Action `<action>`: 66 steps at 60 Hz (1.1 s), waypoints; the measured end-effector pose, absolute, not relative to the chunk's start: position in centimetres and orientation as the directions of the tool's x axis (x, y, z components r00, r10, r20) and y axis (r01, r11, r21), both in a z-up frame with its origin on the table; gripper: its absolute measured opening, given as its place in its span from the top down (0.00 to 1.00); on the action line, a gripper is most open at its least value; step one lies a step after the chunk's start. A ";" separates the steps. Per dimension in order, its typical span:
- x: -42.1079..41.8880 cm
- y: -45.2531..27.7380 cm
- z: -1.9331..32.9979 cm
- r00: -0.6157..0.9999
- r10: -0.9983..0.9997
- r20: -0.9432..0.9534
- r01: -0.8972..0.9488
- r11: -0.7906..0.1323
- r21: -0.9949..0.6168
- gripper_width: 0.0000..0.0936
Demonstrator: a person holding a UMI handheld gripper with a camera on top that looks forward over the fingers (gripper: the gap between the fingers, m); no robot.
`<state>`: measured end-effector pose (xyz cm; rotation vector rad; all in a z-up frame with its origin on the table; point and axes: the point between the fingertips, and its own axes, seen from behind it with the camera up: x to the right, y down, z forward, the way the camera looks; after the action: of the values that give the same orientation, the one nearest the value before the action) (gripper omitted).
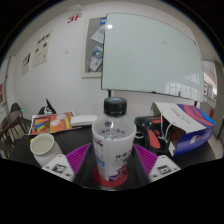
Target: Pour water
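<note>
Claw [112,168] clamped on a clear bottle [112,140], upright between the pads, black cap on; contents unreadable. Left of it on the counter [80,140], a white cup [42,147], inside unclear. Beyond, wall whiteboard [152,55].

Bottle [112,142] between fingers [68,163]; cup [42,148] left; box [183,125] right.

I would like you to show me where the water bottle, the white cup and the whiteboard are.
water bottle [112,140]: gripper view, on its clear body, between the gripper's fingers.
white cup [42,149]: gripper view, on its rim, beside the bottle.
whiteboard [150,55]: gripper view, on its white surface, on the wall beyond.
</note>
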<state>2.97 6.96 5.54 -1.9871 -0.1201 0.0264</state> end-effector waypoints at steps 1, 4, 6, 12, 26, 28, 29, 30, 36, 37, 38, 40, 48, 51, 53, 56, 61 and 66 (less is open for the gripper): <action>2.9 6.7 5.4 0.995 0.097 0.038 0.075 -0.414 -0.907 0.08; 3.1 5.8 5.4 0.995 0.086 0.049 0.082 -0.431 -0.899 0.13; 3.3 5.1 5.5 0.996 0.071 0.061 0.086 -0.436 -0.896 0.10; 3.3 2.0 7.5 0.995 0.048 0.088 0.100 -0.436 -0.895 0.10; 1.0 -11.0 14.0 0.991 -0.006 0.133 0.120 -0.404 -0.907 0.10; 0.5 -13.2 14.7 0.991 -0.013 0.133 0.116 -0.401 -0.909 0.10; 0.3 -14.4 15.2 0.991 -0.015 0.132 0.115 -0.402 -0.908 0.10; 0.0 -15.5 15.3 0.991 -0.019 0.132 0.113 -0.401 -0.909 0.10; -1.2 -21.7 16.4 0.990 -0.036 0.136 0.110 -0.408 -0.906 0.10; -1.4 -22.8 16.6 0.990 -0.038 0.138 0.110 -0.411 -0.905 0.10; -1.5 -23.7 16.8 0.989 -0.041 0.139 0.110 -0.412 -0.904 0.10; -1.9 -25.6 17.1 0.989 -0.047 0.141 0.109 -0.414 -0.904 0.10; -3.0 -31.0 17.8 0.986 -0.044 0.160 0.127 -0.417 -0.900 0.10; -3.3 -32.4 18.1 0.987 -0.043 0.157 0.125 -0.418 -0.900 0.10; -3.2 -33.1 18.2 0.986 -0.049 0.158 0.124 -0.415 -0.901 0.10; -2.8 -34.0 18.4 0.984 -0.062 0.166 0.125 -0.422 -0.898 0.10; -2.4 -34.8 18.9 0.983 -0.082 0.165 0.117 -0.412 -0.903 0.10; -2.1 -35.2 19.6 0.984 -0.088 0.158 0.111 -0.397 -0.911 0.10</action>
<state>-2.13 -35.23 19.60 -1.9679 -0.0168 -0.2143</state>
